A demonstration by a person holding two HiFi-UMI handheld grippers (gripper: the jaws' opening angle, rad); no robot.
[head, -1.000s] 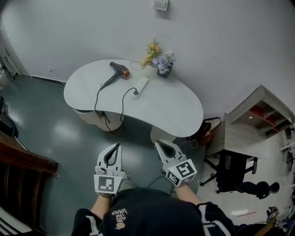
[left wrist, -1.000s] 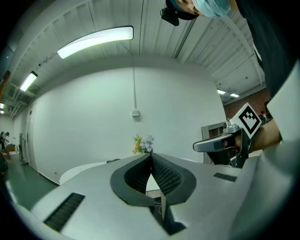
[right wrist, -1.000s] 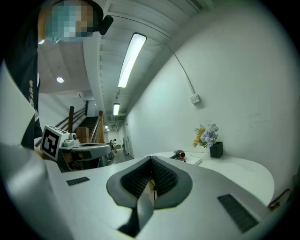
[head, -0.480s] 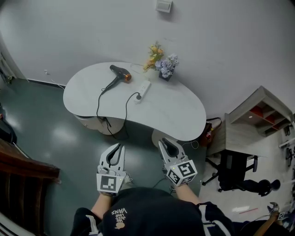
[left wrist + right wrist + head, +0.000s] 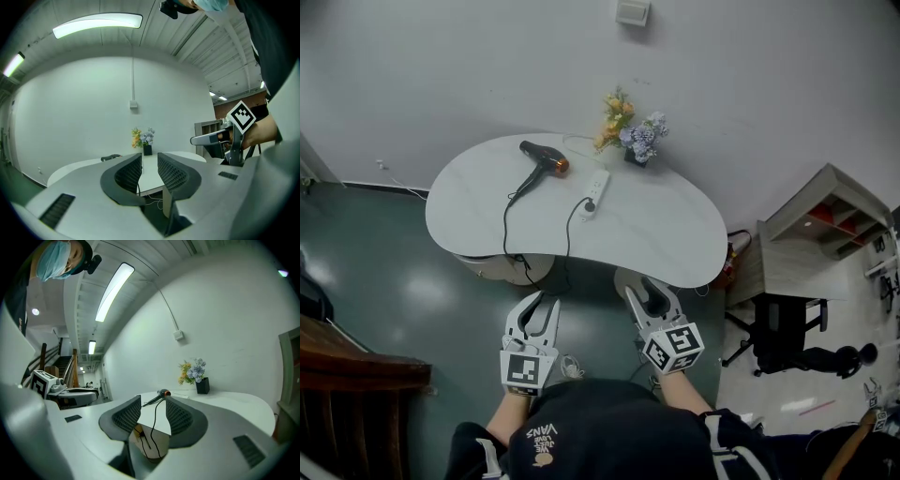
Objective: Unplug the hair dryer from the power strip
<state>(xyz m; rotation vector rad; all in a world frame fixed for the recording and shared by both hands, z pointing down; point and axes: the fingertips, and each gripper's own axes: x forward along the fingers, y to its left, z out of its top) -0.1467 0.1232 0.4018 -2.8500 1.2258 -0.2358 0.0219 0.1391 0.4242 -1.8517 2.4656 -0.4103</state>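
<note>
Opening on nothing, left gripper (image 5: 541,302) and right gripper (image 5: 643,287) short of table (image 5: 661,228), hair dryer (image 5: 546,161) plugged into power strip (image 5: 594,192).

**A:** Clothing?
**B:** Noted: black top (image 5: 600,436) with pale lettering (image 5: 546,439) on the chest, dark sleeves (image 5: 741,450).
**A:** Tongs?
**B:** Noted: left tongs (image 5: 542,300) and right tongs (image 5: 639,281), alike. Pale grey shells, dark ribbed pads. Opening at both pairs of jaws, nothing between. Backed by cubes (image 5: 523,372) with black-and-white square markers.
</note>
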